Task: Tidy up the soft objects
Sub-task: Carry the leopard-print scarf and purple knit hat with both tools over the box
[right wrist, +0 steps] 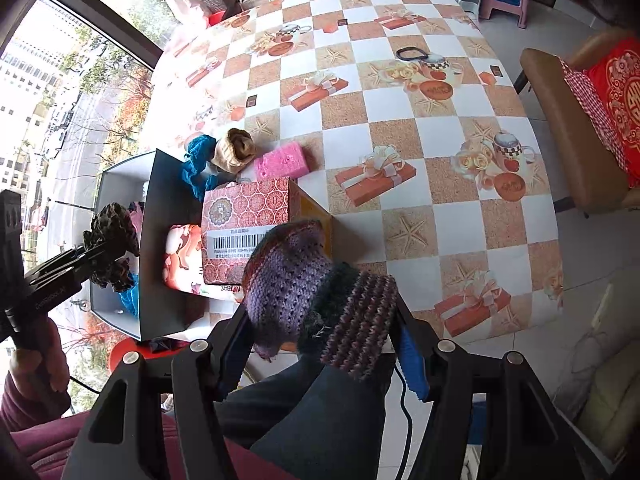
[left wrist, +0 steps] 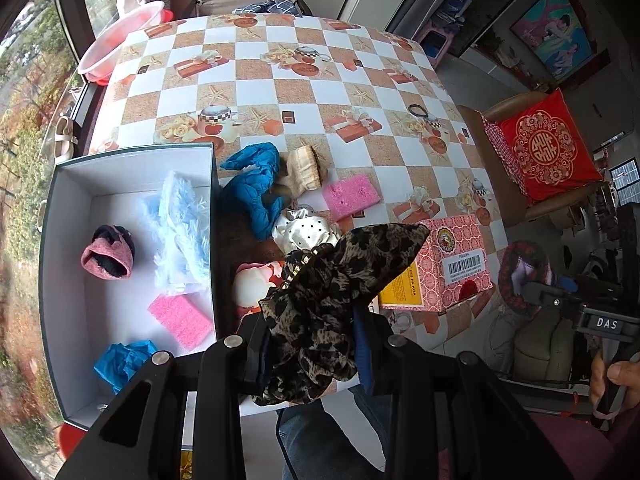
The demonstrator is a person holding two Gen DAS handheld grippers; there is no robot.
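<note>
My left gripper point(left wrist: 316, 344) is shut on a leopard-print cloth point(left wrist: 332, 280), held above the table's near edge, right of the open white box point(left wrist: 72, 280). The box holds a pale blue fluffy item point(left wrist: 180, 232), a pink sock roll point(left wrist: 108, 254), a pink sponge point(left wrist: 182, 320) and blue plastic point(left wrist: 124, 362). My right gripper point(right wrist: 320, 344) is shut on a purple knitted item point(right wrist: 304, 288), near the table's front edge. On the table lie a blue quilted piece point(left wrist: 256, 188), a beige sock roll point(left wrist: 304, 170), a pink sponge point(left wrist: 350, 196) and a white dotted cloth point(left wrist: 304, 230).
A red patterned carton point(left wrist: 452, 264) stands on the table beside the box, with a pink floral item point(right wrist: 182, 256) next to it. A black hair tie point(right wrist: 410, 54) lies farther back. A chair with a red cushion point(left wrist: 548, 148) stands at the right. A pink basin point(left wrist: 120, 40) sits at the far left.
</note>
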